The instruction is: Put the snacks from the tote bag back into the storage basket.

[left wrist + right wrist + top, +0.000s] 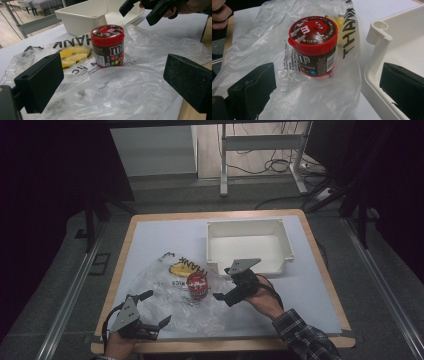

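Note:
A small jar [197, 286] [108, 46] [313, 46] with a red lid and a brown candy label stands upright amid a crumpled clear plastic bag [160, 292] [112, 95] [312, 102] with black and yellow print. Plastic folds up around the jar's base; I cannot tell whether the jar is inside the bag. My left gripper [158, 307] [113, 82] is open at the bag's near edge, facing the jar. My right gripper [223, 283] [327, 87] is open just right of the jar, apart from it. It also appears as the right gripper [147, 10] beyond the jar.
An empty white bin [250, 265] [80, 17] [379, 35] stands at the back right, its front corner close to my right gripper. The white mat [150, 240] covers the wood-edged table. A hand [219, 12] is at the bag's far side.

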Available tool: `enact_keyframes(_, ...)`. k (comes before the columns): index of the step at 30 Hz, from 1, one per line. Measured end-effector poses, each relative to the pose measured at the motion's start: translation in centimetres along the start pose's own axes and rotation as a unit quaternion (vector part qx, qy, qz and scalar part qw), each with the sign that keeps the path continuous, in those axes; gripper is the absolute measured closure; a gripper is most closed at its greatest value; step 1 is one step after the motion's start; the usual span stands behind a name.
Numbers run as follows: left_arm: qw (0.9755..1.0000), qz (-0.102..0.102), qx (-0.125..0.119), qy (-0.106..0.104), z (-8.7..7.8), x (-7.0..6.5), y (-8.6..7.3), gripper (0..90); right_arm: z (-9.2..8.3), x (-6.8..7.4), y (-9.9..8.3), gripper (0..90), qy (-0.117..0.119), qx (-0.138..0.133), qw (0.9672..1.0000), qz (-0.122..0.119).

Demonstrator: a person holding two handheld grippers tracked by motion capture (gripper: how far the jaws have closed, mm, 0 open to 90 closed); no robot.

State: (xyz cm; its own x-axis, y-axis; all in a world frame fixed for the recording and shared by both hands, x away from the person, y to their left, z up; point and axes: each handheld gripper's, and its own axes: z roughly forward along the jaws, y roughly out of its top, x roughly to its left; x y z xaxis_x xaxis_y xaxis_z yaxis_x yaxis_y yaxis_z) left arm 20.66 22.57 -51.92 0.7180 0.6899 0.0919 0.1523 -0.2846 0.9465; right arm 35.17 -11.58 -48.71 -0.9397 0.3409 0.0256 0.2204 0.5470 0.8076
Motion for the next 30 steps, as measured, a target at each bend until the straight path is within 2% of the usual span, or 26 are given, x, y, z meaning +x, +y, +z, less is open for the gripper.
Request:
enact_keyframes(11, 1.0, 0.0, 0.0, 0.0, 0.0, 0.0, 0.0, 2.9, 0.8, 0.2, 0.7, 1.4, 0.006, 0.01, 0.9999, -0.004)
enact_keyframes(30, 1.0, -0.002, 0.0, 0.0, 0.1, 0.0, 0.0, 2.9, 2.6, 0.5, 1.4, 1.6, 0.018, 0.044, 0.9987, -0.021)
